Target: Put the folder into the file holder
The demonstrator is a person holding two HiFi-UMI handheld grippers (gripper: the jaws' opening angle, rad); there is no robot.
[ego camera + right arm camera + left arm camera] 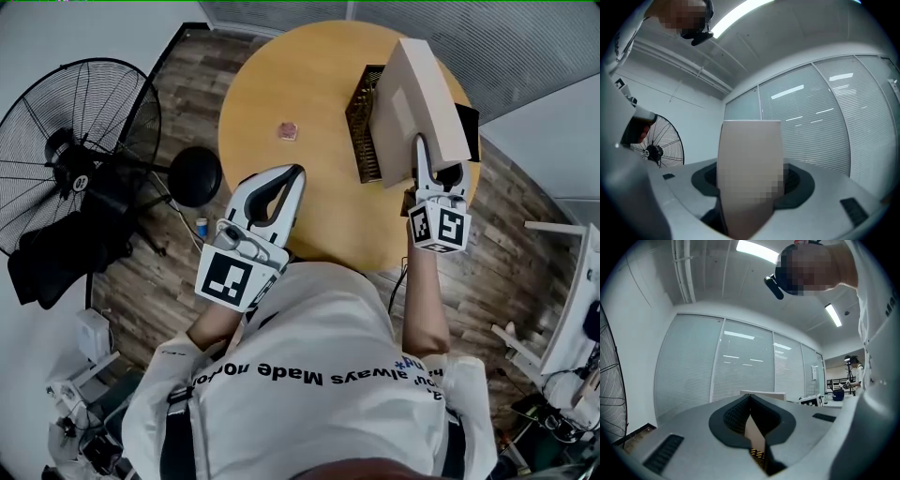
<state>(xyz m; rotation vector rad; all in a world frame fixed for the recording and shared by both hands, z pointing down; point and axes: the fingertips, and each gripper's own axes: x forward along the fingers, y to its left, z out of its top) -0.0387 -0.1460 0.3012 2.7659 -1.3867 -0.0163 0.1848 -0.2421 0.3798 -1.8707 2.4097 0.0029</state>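
Beige folder (417, 103) — right gripper (424, 152) — at file holder (363, 127)

The right tongs (750, 208) grip a pale folder (749, 159)
The folder stands upright between the two jaws, which press on it from either side, and it fills the middle of the view. A wire-caged fan (656, 150) sits at 9 o'clock of it, blind-covered glass panels (825, 122) at 2 o'clock, and a ceiling light strip (740, 14) at 12.

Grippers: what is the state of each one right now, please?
Left gripper: closed, holding nothing.
Right gripper: closed on the beige folder.
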